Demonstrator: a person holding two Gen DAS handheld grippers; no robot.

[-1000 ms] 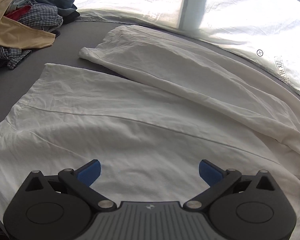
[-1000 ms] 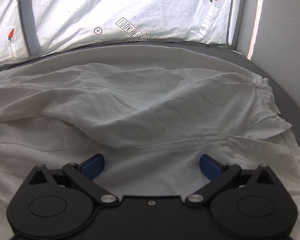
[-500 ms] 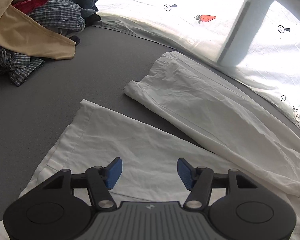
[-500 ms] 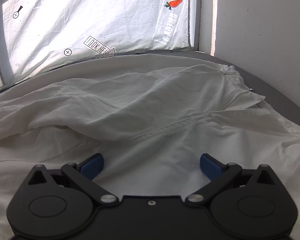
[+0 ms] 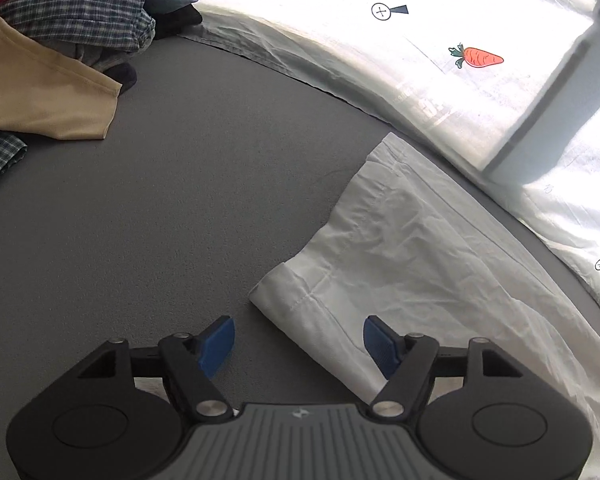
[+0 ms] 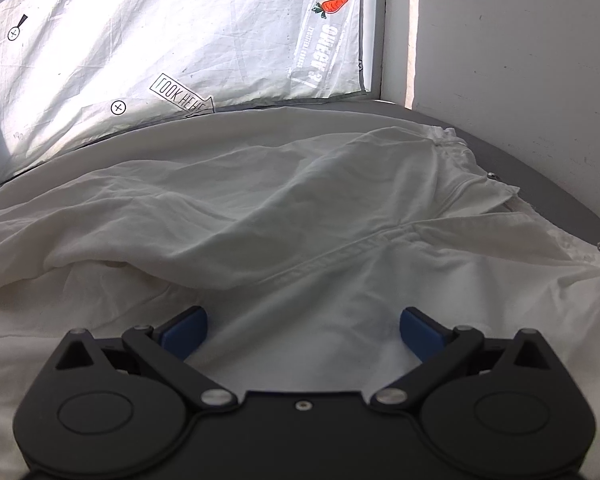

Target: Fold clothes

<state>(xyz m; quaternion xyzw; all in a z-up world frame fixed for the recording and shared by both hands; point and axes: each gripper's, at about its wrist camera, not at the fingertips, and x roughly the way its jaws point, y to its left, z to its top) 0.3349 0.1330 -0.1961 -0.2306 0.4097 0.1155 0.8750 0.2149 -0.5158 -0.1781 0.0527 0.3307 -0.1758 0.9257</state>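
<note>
the white trousers (image 5: 412, 256) lie spread on the grey desk (image 5: 180, 208), one leg's hemmed cuff (image 5: 300, 296) pointing toward the left gripper (image 5: 298, 340). that gripper hangs released over the cuff corner, jaws wide apart: its right blue pad sits above the cloth, its left pad above bare desk, gripping nothing. at the far left of the desk lies a pile of clothes (image 5: 60, 40), checked, tan and dark, well apart from the trousers. the right gripper (image 6: 302, 330) is also released, jaws wide, low over the trousers' (image 6: 300, 220) rumpled upper part, near the waistband (image 6: 472, 184). behind the desk hangs a white sheet (image 6: 180, 40) printed with a carrot (image 6: 332, 5).
</note>
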